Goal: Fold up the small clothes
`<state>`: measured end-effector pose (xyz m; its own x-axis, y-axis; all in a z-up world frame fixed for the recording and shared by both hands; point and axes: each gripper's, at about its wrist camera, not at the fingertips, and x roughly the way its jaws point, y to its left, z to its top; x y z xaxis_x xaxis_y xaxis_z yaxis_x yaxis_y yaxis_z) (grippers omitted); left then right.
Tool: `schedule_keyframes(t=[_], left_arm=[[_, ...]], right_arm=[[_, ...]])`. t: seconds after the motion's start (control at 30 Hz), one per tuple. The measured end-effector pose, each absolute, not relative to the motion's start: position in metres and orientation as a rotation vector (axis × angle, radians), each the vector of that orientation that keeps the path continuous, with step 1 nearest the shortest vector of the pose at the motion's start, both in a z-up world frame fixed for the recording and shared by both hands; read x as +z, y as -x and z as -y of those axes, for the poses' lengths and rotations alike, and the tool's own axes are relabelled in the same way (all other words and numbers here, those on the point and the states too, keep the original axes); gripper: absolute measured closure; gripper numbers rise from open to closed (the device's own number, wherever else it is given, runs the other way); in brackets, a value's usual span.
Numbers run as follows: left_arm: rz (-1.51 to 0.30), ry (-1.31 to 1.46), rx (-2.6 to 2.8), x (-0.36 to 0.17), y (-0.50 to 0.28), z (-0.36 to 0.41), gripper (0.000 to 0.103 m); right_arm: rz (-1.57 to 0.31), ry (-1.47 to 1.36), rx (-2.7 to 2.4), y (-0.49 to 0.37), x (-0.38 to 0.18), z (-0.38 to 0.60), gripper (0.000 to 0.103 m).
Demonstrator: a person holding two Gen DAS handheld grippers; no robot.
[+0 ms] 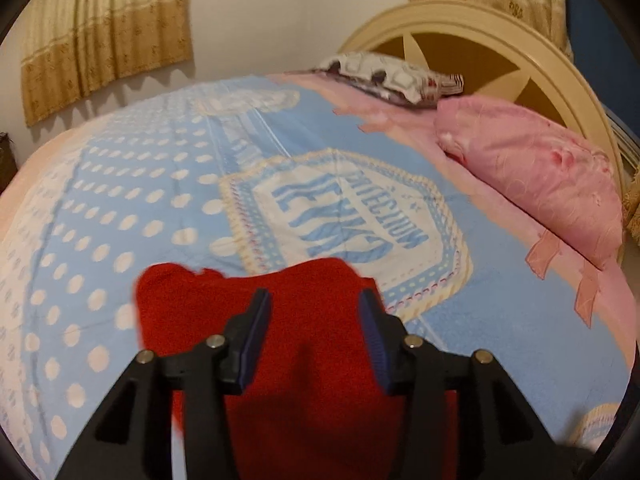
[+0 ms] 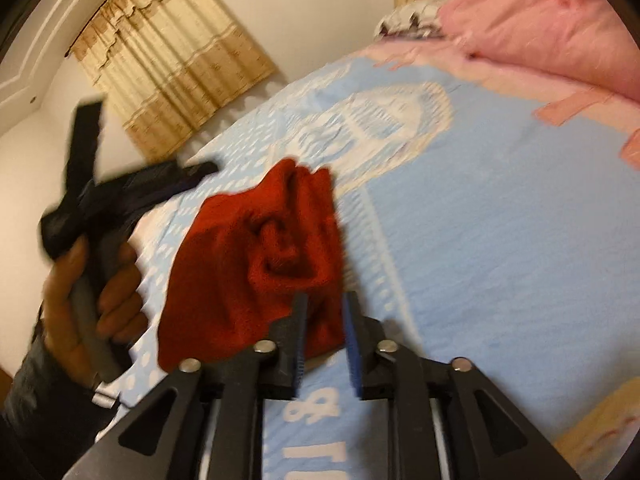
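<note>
A small red knit garment [image 1: 304, 364] lies bunched on the blue dotted bedspread [image 1: 132, 208]. In the left wrist view my left gripper [image 1: 314, 306] hovers over it, jaws apart, the cloth showing beneath and between the fingers with the pads clear of it. In the right wrist view the same garment [image 2: 248, 264] sits crumpled, its near edge reaching between the fingers of my right gripper [image 2: 325, 312], which stand a little apart and do not pinch it. A hand [image 2: 80, 280] holds the blurred left gripper [image 2: 196, 172] at the garment's left side.
A pink pillow [image 1: 540, 176] and a patterned pillow [image 1: 392, 76] lie at the head of the bed against a cream round headboard [image 1: 520, 52]. A beige curtain [image 1: 104, 36] hangs on the wall behind. The bedspread [image 2: 480, 208] stretches bare to the right of the garment.
</note>
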<state>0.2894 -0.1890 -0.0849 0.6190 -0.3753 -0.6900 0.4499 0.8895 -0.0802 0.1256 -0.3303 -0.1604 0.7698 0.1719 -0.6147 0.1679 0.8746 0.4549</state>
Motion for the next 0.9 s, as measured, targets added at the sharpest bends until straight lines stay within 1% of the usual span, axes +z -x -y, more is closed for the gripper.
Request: schedule_keyframes(t=[0.03, 0.07, 0.13, 0.23, 0.3, 0.43, 0.47, 0.5, 0.53, 0.63, 0.7, 0.77, 0.9], left_arm=[[-0.761, -0.100, -0.478, -0.084, -0.285, 0.182, 0.055], [-0.749, -0.089, -0.478, -0.083, -0.277, 0.169, 0.055], [-0.737, -0.100, -0.455, -0.085, -0.268, 0.156, 0.053], [-0.722, -0.132, -0.432, -0.096, -0.252, 0.139, 0.052], [-0.724, -0.168, -0.417, -0.108, -0.243, 0.136, 0.052], [-0.750, -0.149, -0.414, -0.122, -0.236, 0.130, 0.052], [-0.750, -0.135, -0.414, -0.124, -0.235, 0.129, 0.049], [-0.755, -0.127, -0.417, -0.126, -0.236, 0.130, 0.046], [-0.758, -0.124, -0.422, -0.127, -0.235, 0.130, 0.044], [-0.779, -0.140, -0.429, -0.136, -0.236, 0.134, 0.041], [-0.775, -0.137, -0.434, -0.138, -0.234, 0.134, 0.037], [-0.773, -0.124, -0.441, -0.140, -0.231, 0.133, 0.027], [-0.766, -0.095, -0.449, -0.149, -0.222, 0.130, 0.023]], right_arm=[[-0.664, -0.483, -0.017, -0.121, -0.152, 0.329, 0.065], [-0.632, -0.453, -0.021, -0.119, -0.144, 0.326, 0.061], [-0.583, -0.398, 0.018, -0.121, -0.126, 0.316, 0.061], [-0.595, -0.333, 0.133, -0.145, -0.110, 0.295, 0.062], [-0.662, -0.312, 0.175, -0.175, -0.114, 0.290, 0.061], [-0.768, -0.225, 0.060, -0.228, -0.134, 0.300, 0.062], [-0.811, -0.231, 0.059, -0.239, -0.140, 0.305, 0.062], [-0.866, -0.252, 0.073, -0.251, -0.148, 0.311, 0.064], [-0.898, -0.288, 0.087, -0.258, -0.154, 0.318, 0.078], [-0.902, -0.325, 0.085, -0.253, -0.156, 0.328, 0.085], [-0.881, -0.264, 0.049, -0.244, -0.153, 0.326, 0.086], [-0.870, -0.236, 0.013, -0.234, -0.156, 0.325, 0.086], [-0.897, -0.270, 0.011, -0.242, -0.165, 0.329, 0.086]])
